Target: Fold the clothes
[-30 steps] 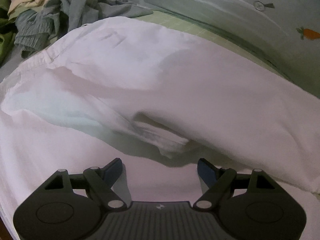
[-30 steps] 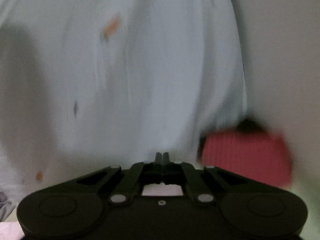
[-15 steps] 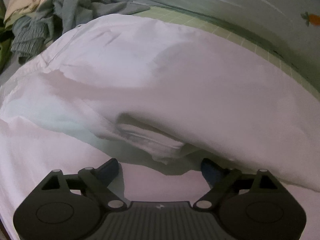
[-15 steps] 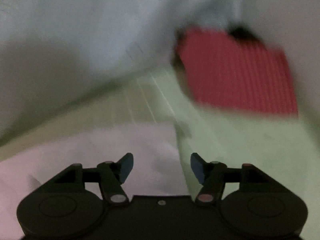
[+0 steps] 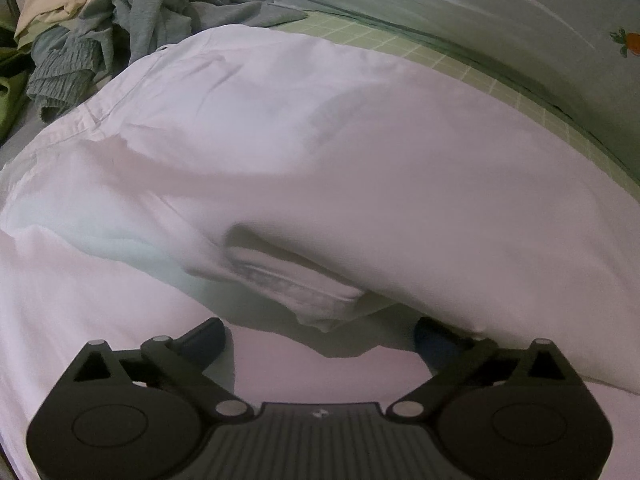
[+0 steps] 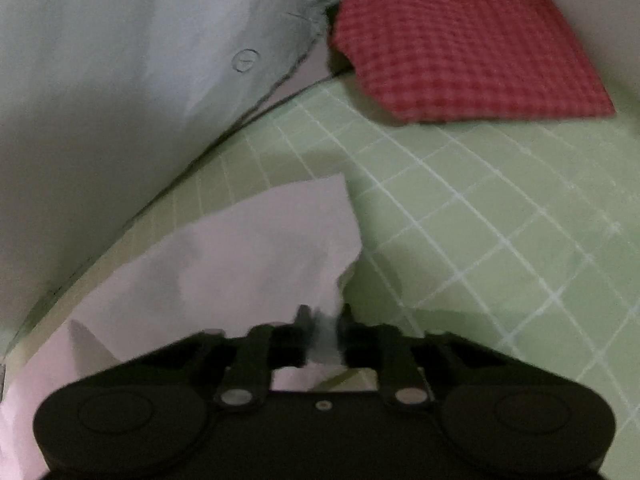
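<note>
**Grabbing the white cloth's corner**

Dropping down from the pale wall toward the green mat since a second ago, and now pinching. Closing the right gripper on the edge of the white cloth, with a bit of it squeezed between the two fingers. Opening the left gripper wider than before, fingers far apart, holding nothing, just hanging over the same white cloth.

Lying spread out on the green checked mat, with one fold bunched up just in front of the left fingers. Sitting near the far edge of the mat, a red checked cloth, already folded. Waiting in a heap at the far left, more grey and tan clothes.

Maybe holding only a tiny bit of cloth, so slipping out when lifting. Maybe dragging the bunched fold along and making a crooked fold, with the left side not gripping anything yet.
</note>
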Available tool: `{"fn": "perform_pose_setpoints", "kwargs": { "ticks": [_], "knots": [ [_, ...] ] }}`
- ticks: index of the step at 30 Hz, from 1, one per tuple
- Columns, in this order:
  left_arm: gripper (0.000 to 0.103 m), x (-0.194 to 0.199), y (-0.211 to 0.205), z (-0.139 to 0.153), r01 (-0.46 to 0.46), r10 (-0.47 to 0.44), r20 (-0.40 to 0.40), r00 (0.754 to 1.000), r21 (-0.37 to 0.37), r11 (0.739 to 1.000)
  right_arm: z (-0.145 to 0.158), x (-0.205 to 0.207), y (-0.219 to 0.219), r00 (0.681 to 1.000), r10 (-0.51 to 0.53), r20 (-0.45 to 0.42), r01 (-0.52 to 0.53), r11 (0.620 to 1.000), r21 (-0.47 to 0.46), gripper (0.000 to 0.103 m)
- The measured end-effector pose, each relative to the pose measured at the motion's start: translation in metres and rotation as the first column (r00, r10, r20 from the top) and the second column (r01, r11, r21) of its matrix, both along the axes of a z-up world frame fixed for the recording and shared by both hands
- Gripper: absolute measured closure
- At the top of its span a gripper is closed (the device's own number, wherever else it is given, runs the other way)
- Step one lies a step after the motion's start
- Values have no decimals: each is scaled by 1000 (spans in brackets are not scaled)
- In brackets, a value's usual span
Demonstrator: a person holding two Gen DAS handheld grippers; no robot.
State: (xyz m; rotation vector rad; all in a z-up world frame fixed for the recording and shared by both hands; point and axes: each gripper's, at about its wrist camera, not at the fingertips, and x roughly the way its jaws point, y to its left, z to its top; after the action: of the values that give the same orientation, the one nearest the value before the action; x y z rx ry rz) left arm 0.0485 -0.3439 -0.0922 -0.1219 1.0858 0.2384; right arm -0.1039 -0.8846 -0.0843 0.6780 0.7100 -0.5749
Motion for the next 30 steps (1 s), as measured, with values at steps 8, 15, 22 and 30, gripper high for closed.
{"fn": "perform_pose_setpoints", "kwargs": {
  "ticks": [8, 15, 22, 30],
  "knots": [
    [0, 3, 5, 0, 18, -18, -12, 1000, -4, 1000, 138, 35, -13, 984, 24, 174, 34, 945, -324, 98],
    [0, 2, 8, 1, 23, -23, -12, 1000, -6, 1000, 110, 133, -20, 991, 131, 22, -116, 934, -338, 55],
    [0, 4, 4, 0, 6, -6, -8, 1000, -2, 1000, 33, 63, -9, 997, -68, -44, 60, 984, -170, 43],
    [0, 5, 4, 1, 1, -2, -19, 1000, -6, 1000, -12, 55, 0, 990, -88, -110, 76, 991, -112, 36]
  ]
}}
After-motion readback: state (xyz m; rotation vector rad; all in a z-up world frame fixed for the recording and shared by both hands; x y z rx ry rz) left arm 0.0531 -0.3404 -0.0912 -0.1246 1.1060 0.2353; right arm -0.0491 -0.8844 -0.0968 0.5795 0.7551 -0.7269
